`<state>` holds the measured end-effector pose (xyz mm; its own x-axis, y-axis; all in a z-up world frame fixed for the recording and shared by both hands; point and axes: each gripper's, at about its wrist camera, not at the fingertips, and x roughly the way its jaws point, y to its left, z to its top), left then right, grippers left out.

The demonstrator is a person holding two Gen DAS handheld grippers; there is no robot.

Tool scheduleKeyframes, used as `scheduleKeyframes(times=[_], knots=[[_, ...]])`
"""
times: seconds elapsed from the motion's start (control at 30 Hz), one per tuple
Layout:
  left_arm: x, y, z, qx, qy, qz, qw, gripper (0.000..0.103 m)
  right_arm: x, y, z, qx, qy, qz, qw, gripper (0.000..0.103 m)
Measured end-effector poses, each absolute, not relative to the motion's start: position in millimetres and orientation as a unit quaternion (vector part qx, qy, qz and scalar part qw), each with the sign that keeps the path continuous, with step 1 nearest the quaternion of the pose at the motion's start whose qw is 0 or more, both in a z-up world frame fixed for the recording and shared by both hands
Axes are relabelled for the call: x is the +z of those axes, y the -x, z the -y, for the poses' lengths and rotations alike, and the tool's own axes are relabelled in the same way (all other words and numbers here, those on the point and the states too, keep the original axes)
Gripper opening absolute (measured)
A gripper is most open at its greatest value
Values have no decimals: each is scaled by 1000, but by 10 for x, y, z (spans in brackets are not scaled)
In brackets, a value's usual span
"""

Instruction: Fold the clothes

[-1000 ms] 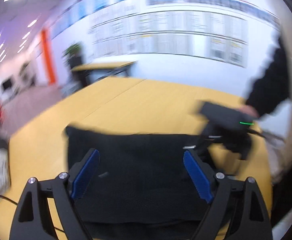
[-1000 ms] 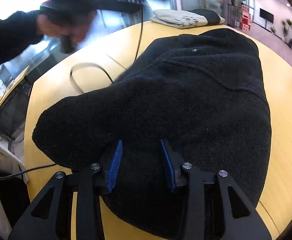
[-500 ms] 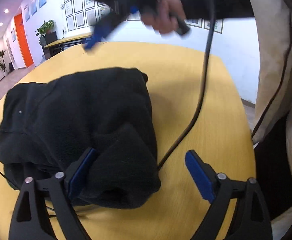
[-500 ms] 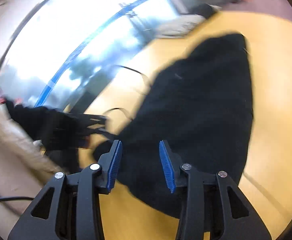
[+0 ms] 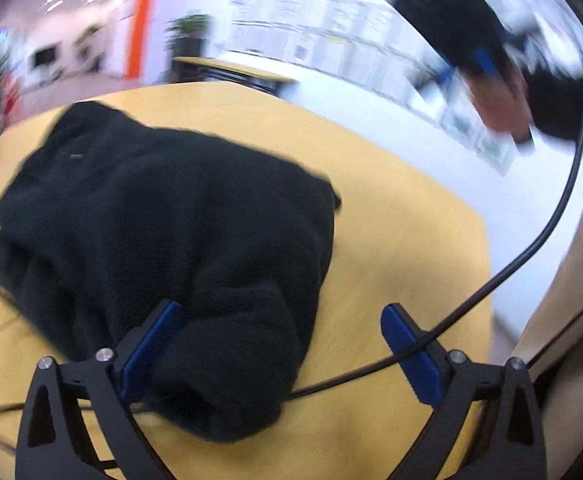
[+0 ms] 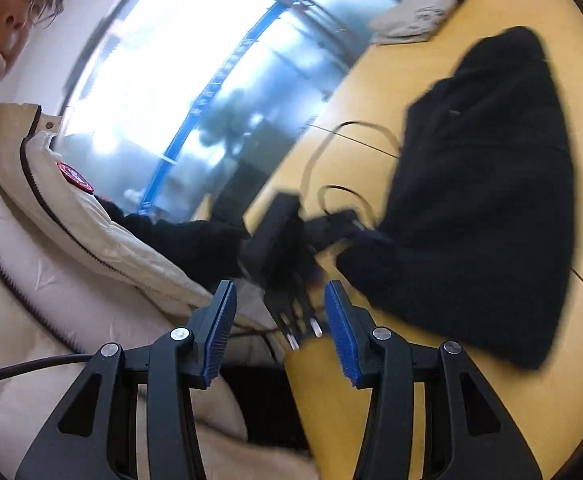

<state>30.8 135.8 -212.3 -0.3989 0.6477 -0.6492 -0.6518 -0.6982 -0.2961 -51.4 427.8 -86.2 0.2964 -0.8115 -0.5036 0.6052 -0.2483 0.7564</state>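
A black fleece garment [image 5: 179,216] lies in a thick folded bundle on the yellow table [image 5: 391,216]. My left gripper [image 5: 279,344] is open low over the bundle's near end, with its left pad against the fleece and nothing pinched. My right gripper [image 6: 281,324] is open and empty, held up off the table near its edge. It looks down on the garment [image 6: 487,208] and on the left gripper [image 6: 291,236], which appears blurred at the bundle's near end. In the left wrist view the right gripper [image 5: 487,64] is a blur in the air at upper right.
A black cable [image 5: 531,240] hangs across the left wrist view and runs under the bundle. A cable loop [image 6: 343,140] lies on the table by the garment. A folded beige cloth [image 6: 415,20] sits at the far table edge. The person's beige jacket [image 6: 43,248] fills the left.
My left gripper has shifted back and tilted a little over the bundle's near end. My right gripper has swung further up and back from the garment, towards the person.
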Motion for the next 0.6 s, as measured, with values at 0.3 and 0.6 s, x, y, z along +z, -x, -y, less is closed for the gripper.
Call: scheduleKeyframes(times=[0.3,0.6], knots=[[-1461,-772,-534,828,479,195,215,100,-526,147,-5511,-652,-586,49,478,60],[-2297,-217,-489,751,516,398,108,100,-1271,599,-5931,-713,-601,-5,360,68]])
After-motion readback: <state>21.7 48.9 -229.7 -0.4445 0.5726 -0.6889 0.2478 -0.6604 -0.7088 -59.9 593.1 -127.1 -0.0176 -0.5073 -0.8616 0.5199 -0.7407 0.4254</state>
